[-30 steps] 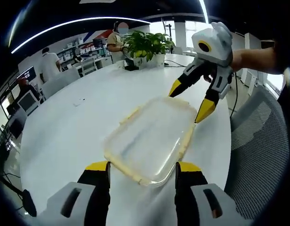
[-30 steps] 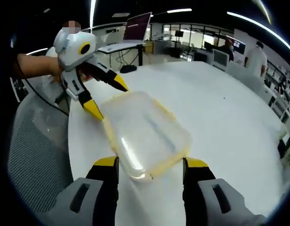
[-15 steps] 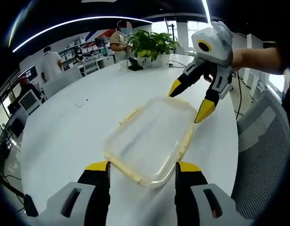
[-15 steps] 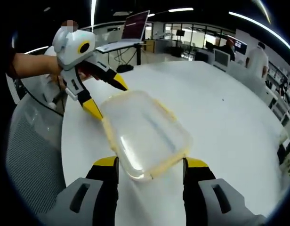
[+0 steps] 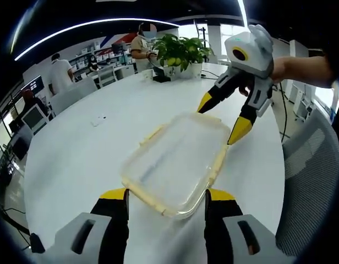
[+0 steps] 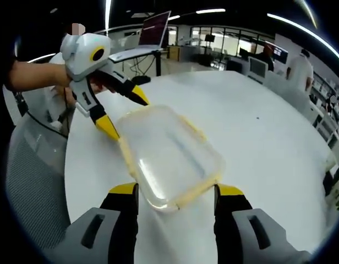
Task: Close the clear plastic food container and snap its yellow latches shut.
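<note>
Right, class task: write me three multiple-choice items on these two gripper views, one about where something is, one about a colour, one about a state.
1. Where does the clear food container rest?
A. on the white table
B. on a chair
C. on the floor

2. What colour are the tips of the right gripper?
A. blue
B. yellow
C. red

3. How do the jaws of the left gripper stand?
A. clamped on the lid
B. shut on nothing
C. open, at the container's end

Answers:
1. A, white tabletop surrounds the container on all sides.
2. B, both pointed tips show yellow.
3. C, a clear gap separates the tips at the container's end.
</note>
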The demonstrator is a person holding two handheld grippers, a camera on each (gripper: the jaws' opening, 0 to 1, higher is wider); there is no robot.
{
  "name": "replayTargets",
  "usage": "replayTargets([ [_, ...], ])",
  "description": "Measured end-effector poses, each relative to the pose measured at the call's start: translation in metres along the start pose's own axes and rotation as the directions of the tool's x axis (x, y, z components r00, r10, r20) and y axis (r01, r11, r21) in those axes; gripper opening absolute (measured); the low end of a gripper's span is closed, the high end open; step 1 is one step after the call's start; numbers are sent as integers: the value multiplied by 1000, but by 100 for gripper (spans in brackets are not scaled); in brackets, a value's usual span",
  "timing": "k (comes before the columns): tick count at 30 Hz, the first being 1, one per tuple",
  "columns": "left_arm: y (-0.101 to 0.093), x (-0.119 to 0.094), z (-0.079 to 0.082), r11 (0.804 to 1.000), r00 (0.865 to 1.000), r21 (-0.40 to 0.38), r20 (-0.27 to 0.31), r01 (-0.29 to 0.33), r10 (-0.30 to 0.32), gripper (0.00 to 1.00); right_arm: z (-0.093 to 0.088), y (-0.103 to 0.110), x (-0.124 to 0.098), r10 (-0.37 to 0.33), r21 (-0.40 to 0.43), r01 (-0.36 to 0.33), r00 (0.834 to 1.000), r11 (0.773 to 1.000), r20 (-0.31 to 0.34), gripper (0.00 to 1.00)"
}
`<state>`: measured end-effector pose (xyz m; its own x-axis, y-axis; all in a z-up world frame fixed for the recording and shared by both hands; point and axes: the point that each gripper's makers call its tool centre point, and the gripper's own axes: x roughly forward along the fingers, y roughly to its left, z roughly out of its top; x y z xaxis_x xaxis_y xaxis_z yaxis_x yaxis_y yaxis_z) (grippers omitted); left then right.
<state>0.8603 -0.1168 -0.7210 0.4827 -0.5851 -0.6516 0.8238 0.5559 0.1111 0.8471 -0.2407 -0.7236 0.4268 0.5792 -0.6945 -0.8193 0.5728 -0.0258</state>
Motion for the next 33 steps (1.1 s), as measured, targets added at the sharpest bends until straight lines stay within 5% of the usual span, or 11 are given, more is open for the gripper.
replayTargets([
  [16, 0, 0, -2, 1000, 1000, -2, -18, 4, -4, 50, 2, 0, 1, 5, 13, -5, 1000, 1000, 4, 56],
  [33, -14, -39, -11, 996, 999, -84, 28, -27, 30, 60, -9, 18, -26, -42, 28, 41, 998, 999, 42, 62],
])
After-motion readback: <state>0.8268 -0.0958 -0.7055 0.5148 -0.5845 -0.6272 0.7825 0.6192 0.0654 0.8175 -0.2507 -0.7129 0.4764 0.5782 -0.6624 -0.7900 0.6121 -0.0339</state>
